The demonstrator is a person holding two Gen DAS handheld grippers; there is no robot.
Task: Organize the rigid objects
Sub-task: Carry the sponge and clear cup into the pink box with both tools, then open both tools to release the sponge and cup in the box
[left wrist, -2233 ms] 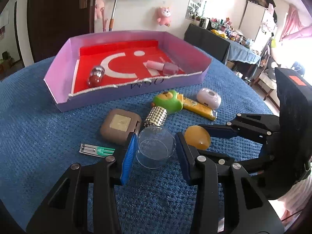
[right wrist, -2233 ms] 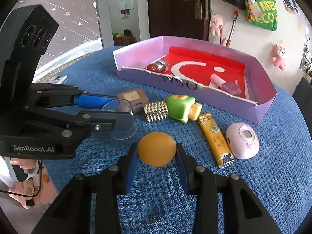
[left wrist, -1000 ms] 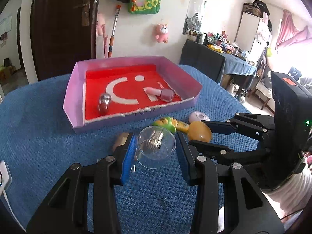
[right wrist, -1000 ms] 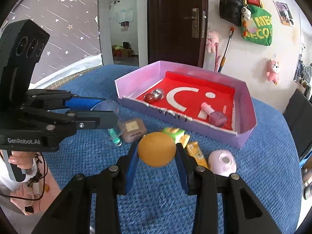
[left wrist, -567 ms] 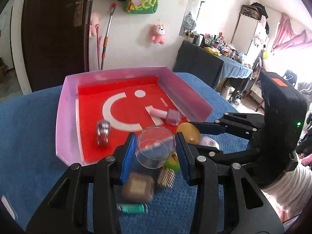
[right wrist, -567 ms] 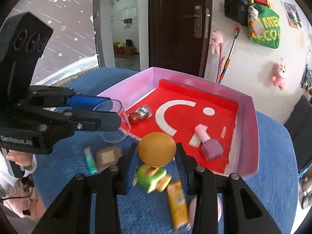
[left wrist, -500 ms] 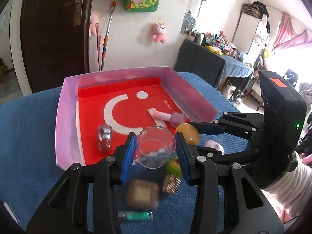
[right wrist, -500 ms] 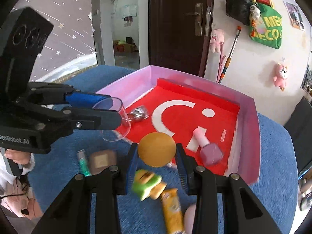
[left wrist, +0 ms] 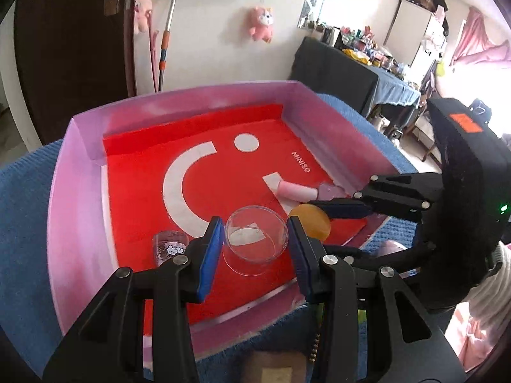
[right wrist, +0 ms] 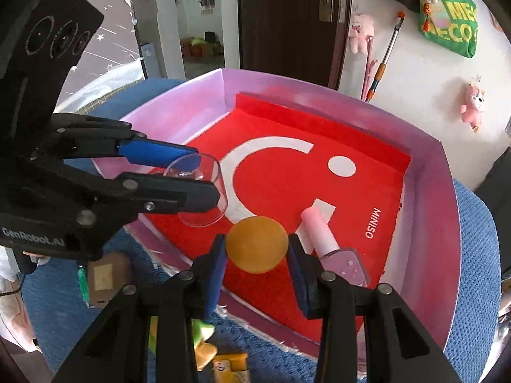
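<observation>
Clear cup (left wrist: 255, 239) sits clamped in my left gripper (left wrist: 254, 249), and the orange ball (right wrist: 257, 244) is pinched in my right gripper (right wrist: 257, 252); both hang over the near part of the tray (left wrist: 76, 191). Red floor lies directly beneath each, so I judge the next move is straight down. On the right, the pink bottle (right wrist: 329, 245) lies just beside my fingers (right wrist: 298, 271), its long axis running away from me.

A blue textured cloth (right wrist: 476, 255) covers the table. On it sits a pink tray (left wrist: 76, 191) with a red floor. Just outside the tray's near wall lie a brown square case (right wrist: 103, 274) and a yellow lighter (right wrist: 230, 368).
</observation>
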